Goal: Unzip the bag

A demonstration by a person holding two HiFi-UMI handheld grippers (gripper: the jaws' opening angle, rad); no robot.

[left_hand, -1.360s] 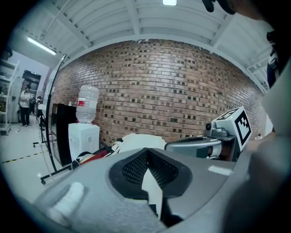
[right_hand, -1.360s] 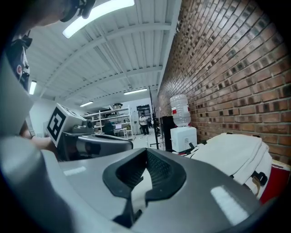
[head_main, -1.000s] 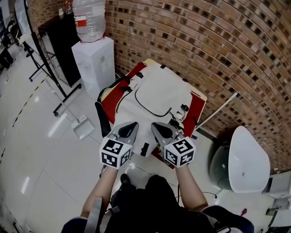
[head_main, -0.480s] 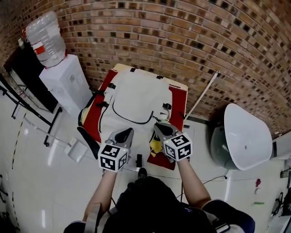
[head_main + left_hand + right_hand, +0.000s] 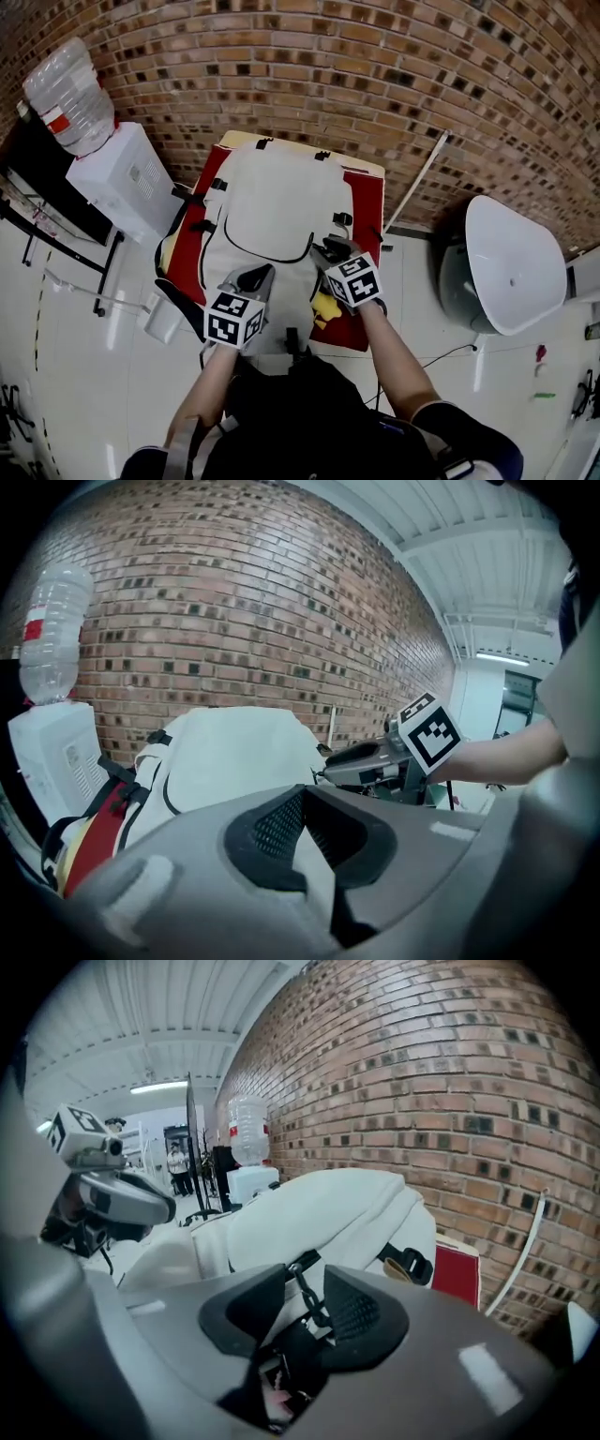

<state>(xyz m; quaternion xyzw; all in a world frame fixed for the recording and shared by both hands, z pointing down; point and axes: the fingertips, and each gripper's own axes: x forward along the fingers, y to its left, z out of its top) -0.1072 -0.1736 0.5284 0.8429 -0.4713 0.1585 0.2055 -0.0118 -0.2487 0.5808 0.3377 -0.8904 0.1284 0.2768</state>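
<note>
A white bag (image 5: 277, 202) lies flat on a red-topped table (image 5: 367, 202) against the brick wall, with a dark zip line curving across its near half. At the bag's right side, my right gripper (image 5: 328, 251) has its jaws opening. In the right gripper view a black zip pull (image 5: 307, 1293) hangs in the gap between the pads (image 5: 352, 1312), which stand apart from it. My left gripper (image 5: 255, 274) sits at the bag's near edge. In the left gripper view (image 5: 300, 822) a fold of white fabric is pinched between its jaws.
A white water dispenser (image 5: 117, 183) with a bottle (image 5: 66, 94) stands left of the table. A white chair shell (image 5: 511, 262) is on the right, and a thin white pole (image 5: 417, 183) leans on the wall. Something yellow (image 5: 325, 307) lies by the table's near edge.
The head view has swung, so the table sits more upright in the frame. My right gripper has moved forward onto the bag's right side. The left gripper stays at the near edge.
</note>
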